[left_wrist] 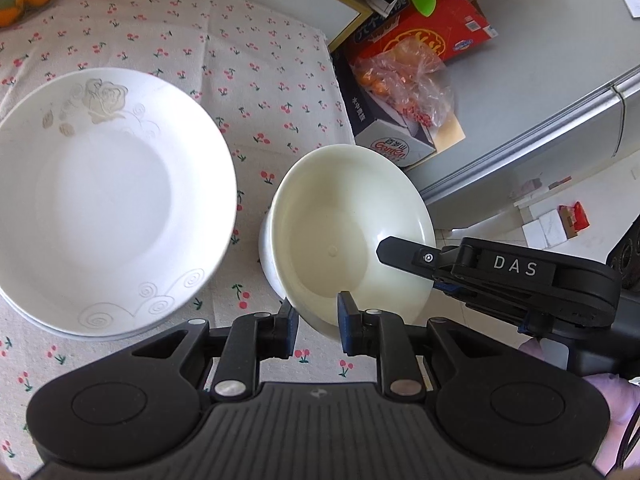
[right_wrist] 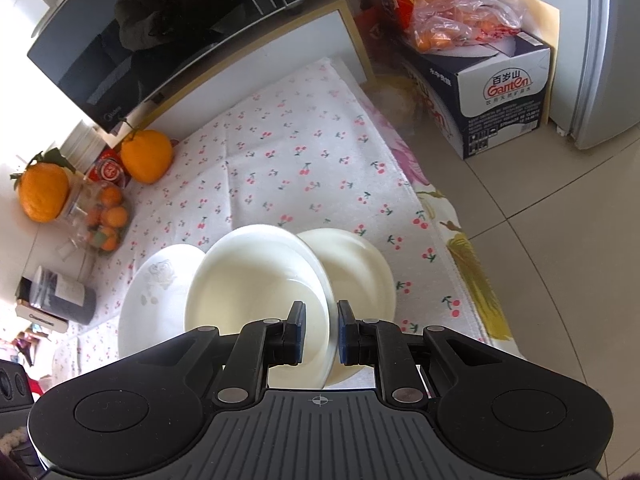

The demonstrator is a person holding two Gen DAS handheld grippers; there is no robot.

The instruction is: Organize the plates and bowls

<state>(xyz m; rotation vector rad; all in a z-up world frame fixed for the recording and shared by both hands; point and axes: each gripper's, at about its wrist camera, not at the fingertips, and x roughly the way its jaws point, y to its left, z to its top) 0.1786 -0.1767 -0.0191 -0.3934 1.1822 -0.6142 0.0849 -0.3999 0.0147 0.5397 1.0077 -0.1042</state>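
Note:
A stack of white plates with an embossed rose lies on the cherry-print cloth at left. A cream bowl is tilted over another white bowl beneath it. My left gripper is shut on the cream bowl's near rim. My right gripper comes in from the right and grips the same bowl's right rim. In the right wrist view, my right gripper is shut on the rim of the cream bowl, with the second bowl behind it and the plates to the left.
Oranges and a bag of small oranges sit at the cloth's far side by a microwave. Cardboard boxes with a plastic bag of fruit stand on the floor beside a fridge.

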